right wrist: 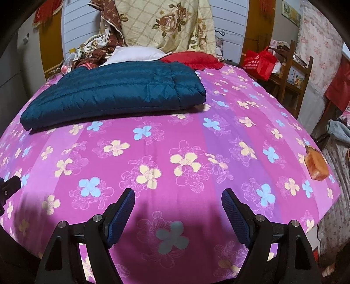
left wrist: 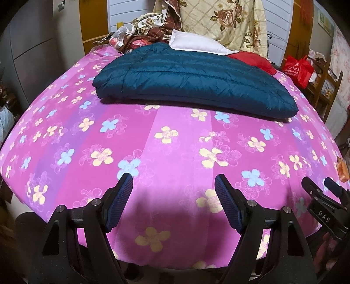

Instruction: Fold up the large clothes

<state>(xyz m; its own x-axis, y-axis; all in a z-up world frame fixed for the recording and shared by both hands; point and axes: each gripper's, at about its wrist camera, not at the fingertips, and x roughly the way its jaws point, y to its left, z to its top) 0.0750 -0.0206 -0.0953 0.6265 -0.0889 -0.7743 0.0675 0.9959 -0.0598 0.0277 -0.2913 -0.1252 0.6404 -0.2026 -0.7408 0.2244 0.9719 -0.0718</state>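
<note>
A dark teal quilted jacket lies folded into a flat rectangle on the far half of a bed covered by a pink flowered sheet. The right wrist view shows the same jacket at upper left. My left gripper hovers open over the near part of the sheet, well short of the jacket, nothing between its blue pads. My right gripper is likewise open and empty above the sheet. The right gripper also shows at the left view's right edge.
A white pillow, a red cushion and floral bedding pile up at the headboard. A red gift bag sits on a wooden chair at the right. An orange packet lies near the bed's right edge.
</note>
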